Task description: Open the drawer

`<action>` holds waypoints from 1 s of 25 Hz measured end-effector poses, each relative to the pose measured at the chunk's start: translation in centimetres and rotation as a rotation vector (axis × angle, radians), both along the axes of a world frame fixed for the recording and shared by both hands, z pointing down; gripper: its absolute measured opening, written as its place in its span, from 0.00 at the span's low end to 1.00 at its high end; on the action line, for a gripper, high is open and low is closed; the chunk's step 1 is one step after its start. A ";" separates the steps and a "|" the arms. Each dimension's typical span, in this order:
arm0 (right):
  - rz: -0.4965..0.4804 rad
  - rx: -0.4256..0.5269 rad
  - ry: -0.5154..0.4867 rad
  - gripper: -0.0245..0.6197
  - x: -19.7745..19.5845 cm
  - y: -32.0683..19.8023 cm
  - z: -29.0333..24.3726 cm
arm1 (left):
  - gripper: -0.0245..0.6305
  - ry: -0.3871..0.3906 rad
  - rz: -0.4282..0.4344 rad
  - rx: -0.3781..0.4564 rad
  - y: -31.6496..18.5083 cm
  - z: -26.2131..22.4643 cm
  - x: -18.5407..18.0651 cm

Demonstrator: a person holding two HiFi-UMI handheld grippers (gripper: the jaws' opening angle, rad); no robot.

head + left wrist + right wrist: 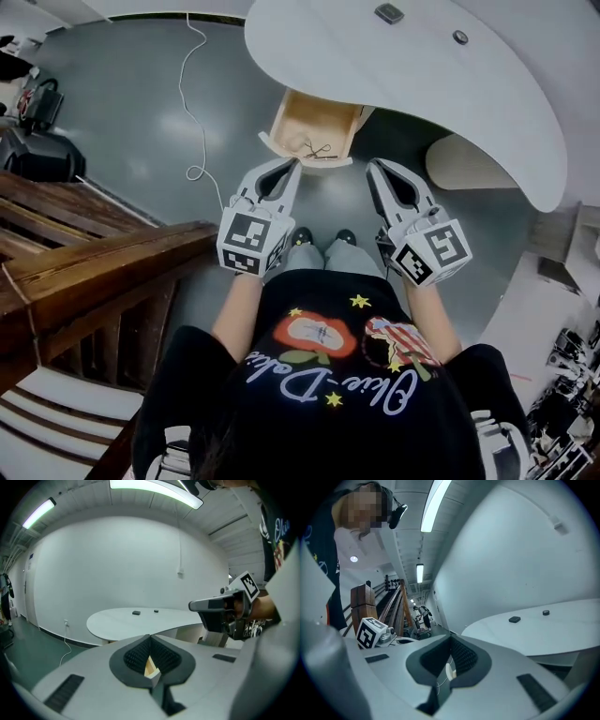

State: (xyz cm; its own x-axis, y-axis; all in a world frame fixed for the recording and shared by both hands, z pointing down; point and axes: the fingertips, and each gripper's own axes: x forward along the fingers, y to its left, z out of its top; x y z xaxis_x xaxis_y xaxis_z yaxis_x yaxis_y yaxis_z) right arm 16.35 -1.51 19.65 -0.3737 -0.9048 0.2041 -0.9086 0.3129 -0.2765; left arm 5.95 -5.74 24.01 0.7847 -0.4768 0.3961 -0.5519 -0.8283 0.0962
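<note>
Person: Stands facing the work, forearms bent in front of a black printed shirt, one tool in each hand.
Left gripper: Jaws closed with nothing between them. The tip points toward the drawer's front panel and appears to hang above it, not touching it.
Right gripper: Jaws also closed and empty, level with the left one. Its tip is aimed just to the right of the drawer front.
Drawer: A pale wooden box under the near edge of the table, already slid out toward the person with its inside open to view. A thin dark wiry thing lies near the front, too small to name.
Table: White with a curved top. Two small dark items sit on it, well back from the drawer.
Floor: Grey, crossed by a white cable, with wooden stairs at the left.
Progress: The opening looks done or nearly done, with both tools off the drawer.
Doing it well: If more travel is wanted, one gripper would probably do best to spread its jaws over the middle of the front panel, or hook its closed tip behind it. The pull should be straight toward the body and level with the runners. The other gripper should stay clear, and the pull should ease off before the box slips out of the table.
</note>
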 end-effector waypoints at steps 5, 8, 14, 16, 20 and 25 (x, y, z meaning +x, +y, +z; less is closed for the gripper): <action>-0.006 0.048 -0.003 0.04 1.1 0.8 -2.4 | 0.04 -0.001 0.040 0.033 1.5 -2.6 1.8; -0.013 0.072 0.008 0.04 1.9 1.4 -3.4 | 0.05 0.005 0.061 0.059 2.2 -3.9 2.7; -0.012 0.098 0.041 0.04 3.6 2.4 -5.1 | 0.05 0.040 0.117 0.099 3.7 -6.6 5.1; -0.014 0.103 0.044 0.04 3.7 2.7 -5.5 | 0.05 0.048 0.130 0.109 4.1 -7.3 5.5; -0.017 0.114 0.025 0.04 3.6 2.8 -5.7 | 0.05 0.038 0.132 0.128 4.3 -7.7 5.5; -0.040 0.109 0.030 0.04 3.3 3.4 -5.4 | 0.04 0.036 0.123 0.107 4.9 -7.0 5.1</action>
